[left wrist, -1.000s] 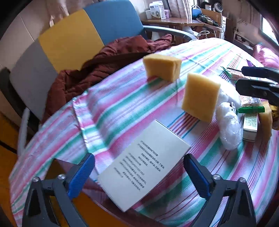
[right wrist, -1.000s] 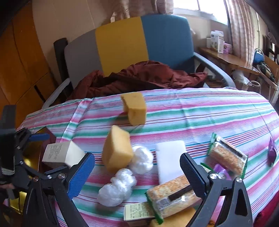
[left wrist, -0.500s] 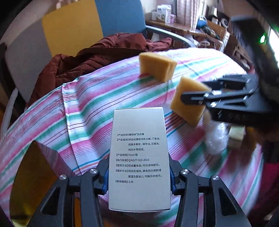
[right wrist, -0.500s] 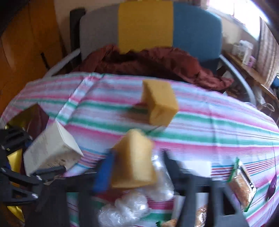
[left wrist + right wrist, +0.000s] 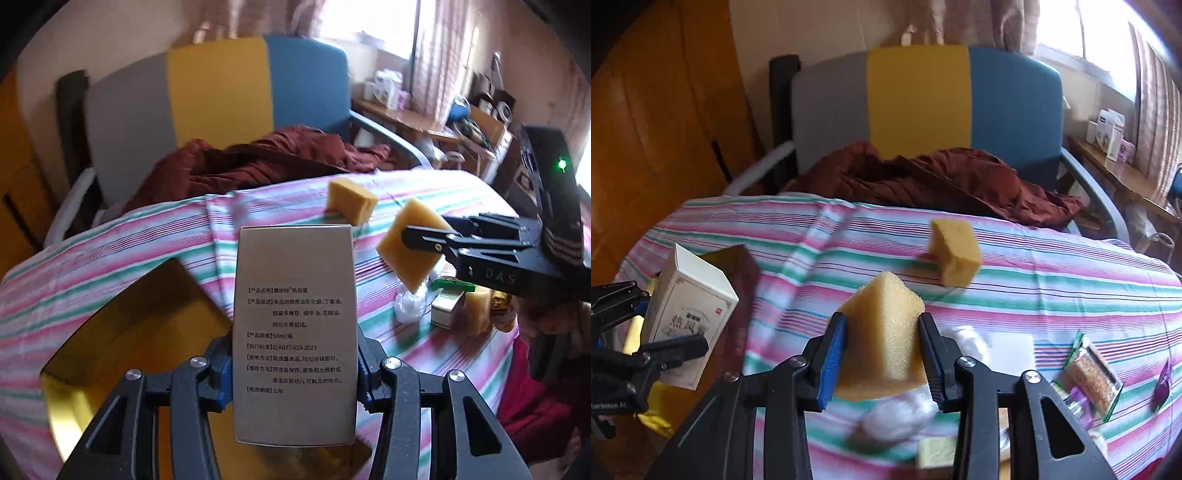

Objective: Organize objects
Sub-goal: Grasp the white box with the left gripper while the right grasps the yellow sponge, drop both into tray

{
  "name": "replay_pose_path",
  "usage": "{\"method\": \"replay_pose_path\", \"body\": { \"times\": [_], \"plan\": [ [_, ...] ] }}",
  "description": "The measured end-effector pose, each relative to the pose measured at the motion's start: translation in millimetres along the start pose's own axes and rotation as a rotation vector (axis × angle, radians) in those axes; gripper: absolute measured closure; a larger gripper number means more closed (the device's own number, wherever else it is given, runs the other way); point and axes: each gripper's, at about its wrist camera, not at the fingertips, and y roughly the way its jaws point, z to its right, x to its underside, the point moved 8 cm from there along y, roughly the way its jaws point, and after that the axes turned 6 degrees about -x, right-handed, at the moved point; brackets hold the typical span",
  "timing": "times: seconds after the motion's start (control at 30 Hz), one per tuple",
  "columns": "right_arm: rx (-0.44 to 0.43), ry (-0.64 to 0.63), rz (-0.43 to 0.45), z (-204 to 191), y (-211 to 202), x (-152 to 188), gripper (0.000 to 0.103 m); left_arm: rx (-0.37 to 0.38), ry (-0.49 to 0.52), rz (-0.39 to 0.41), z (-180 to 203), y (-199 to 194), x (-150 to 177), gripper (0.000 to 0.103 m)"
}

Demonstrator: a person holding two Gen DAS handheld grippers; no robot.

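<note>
Both busy: my left gripper [image 5: 294, 373] fingers clamp the white box [image 5: 295, 332], right gripper [image 5: 882, 360] squeezes a sponge [image 5: 882, 332], both lifted off the surface [image 5: 1052, 280] for sorting, I'd guess.

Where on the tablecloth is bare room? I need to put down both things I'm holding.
Free: the striped cloth between the loose sponge, the brown jacket and the far right edge; also left of that sponge, toward the fold. Crowded: the near right, with white bags and snack packets.
</note>
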Motion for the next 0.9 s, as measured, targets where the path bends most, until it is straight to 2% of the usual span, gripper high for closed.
{"method": "replay_pose_path", "body": {
  "times": [0.13,0.27,0.47,0.6,0.67,0.73,0.77,0.8,0.9],
  "plan": [
    [-0.054,-0.033,0.007,-34.2,-11.0,6.4,0.064,-0.048,-0.096,0.009,-32.9,-30.1,25.9,0.053],
    [-0.144,-0.072,-0.007,-76.9,-14.9,14.3,0.064,-0.13,-0.2,-0.035,-76.9,-43.3,66.5,0.053],
    [-0.258,-0.123,-0.086,-150.0,5.3,38.7,0.064,-0.252,-0.356,-0.109,-138.6,-45.8,127.9,0.052],
    [-0.371,-0.125,-0.162,-204.3,23.6,59.1,0.063,-0.323,-0.406,-0.131,-161.8,-52.1,158.0,0.052],
    [-0.433,-0.126,-0.199,-226.5,29.8,68.1,0.057,-0.347,-0.44,-0.129,-170.1,-59.1,171.7,0.043],
    [-0.494,-0.117,-0.245,-245.5,35.6,78.0,0.046,-0.387,-0.472,-0.11,-177.3,-67.6,176.8,0.024],
    [-0.501,-0.116,-0.258,-250.1,37.3,81.1,0.04,-0.419,-0.481,-0.088,-180.4,-75.3,179.8,0.022],
    [-0.496,-0.119,-0.262,-253.7,38.7,84.1,0.038,-0.433,-0.483,-0.077,-180.5,-81.0,181.2,0.022],
    [-0.449,-0.152,-0.259,-254.1,36.6,90.6,0.037,-0.467,-0.486,-0.033,-180.1,-93.6,178.5,0.022]
  ]
}}
